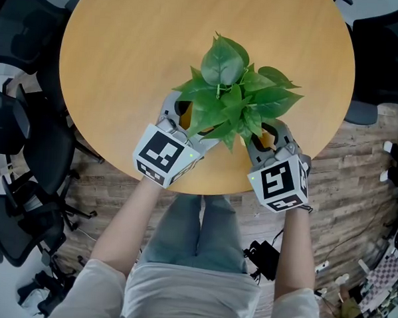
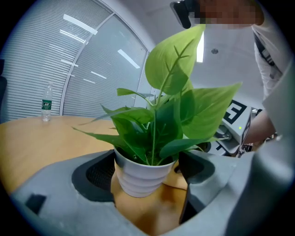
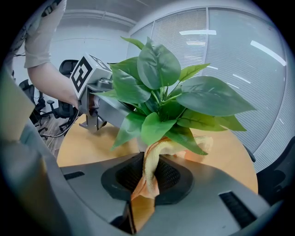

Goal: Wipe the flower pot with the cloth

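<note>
Head view has us looking down on the white ribbed flower pot [image 2: 143, 177], mostly hidden under its broad green leaves [image 1: 226, 90], with the round light-wood table [image 1: 125, 51] beneath it. Our left tongs [image 1: 180, 114] close on the pot's sides from its left. Our right tongs [image 1: 270, 135], at the pot's right, pinch the crumpled yellow-orange cloth [image 3: 150, 175], which runs up under the leaves toward the pot.

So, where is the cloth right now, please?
In the right gripper view, the cloth is pinched in the right gripper, low and central, trailing up beneath the leaves.
</note>
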Tool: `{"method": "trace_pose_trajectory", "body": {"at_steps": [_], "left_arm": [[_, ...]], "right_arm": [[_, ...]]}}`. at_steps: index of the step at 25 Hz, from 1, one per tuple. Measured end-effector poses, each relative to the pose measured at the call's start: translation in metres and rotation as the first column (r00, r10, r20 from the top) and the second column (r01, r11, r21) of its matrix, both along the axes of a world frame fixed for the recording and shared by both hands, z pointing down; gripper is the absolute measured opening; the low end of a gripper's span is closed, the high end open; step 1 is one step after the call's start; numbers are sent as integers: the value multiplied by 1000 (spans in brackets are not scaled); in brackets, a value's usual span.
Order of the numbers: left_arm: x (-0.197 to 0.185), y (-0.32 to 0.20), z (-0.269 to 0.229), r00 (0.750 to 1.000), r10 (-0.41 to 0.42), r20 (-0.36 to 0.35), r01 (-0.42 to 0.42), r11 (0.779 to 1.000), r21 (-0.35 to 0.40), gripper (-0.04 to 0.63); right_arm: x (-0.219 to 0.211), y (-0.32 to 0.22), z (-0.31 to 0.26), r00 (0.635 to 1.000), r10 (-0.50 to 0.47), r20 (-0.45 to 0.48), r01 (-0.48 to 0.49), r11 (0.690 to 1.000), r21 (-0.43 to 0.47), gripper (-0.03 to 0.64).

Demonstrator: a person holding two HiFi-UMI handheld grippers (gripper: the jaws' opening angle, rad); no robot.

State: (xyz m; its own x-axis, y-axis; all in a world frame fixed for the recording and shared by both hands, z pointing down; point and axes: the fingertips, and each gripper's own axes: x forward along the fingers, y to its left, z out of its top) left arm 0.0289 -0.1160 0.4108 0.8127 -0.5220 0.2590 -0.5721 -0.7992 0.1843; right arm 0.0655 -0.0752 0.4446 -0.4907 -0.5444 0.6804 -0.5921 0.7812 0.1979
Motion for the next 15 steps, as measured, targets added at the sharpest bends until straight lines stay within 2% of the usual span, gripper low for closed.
{"method": "trace_pose_trajectory", "body": {"at_steps": [9, 15], "left_arm": [[2, -2, 0, 995, -100, 2, 100, 995, -4, 440], [0, -5, 2, 980, -201, 4, 201, 980, -9, 440]], "right_arm": [[-5, 5, -1, 1000, -21, 2, 21, 1000, 5, 55], [-13, 6, -1, 1000, -18, 20, 18, 1000, -1, 55]]}}
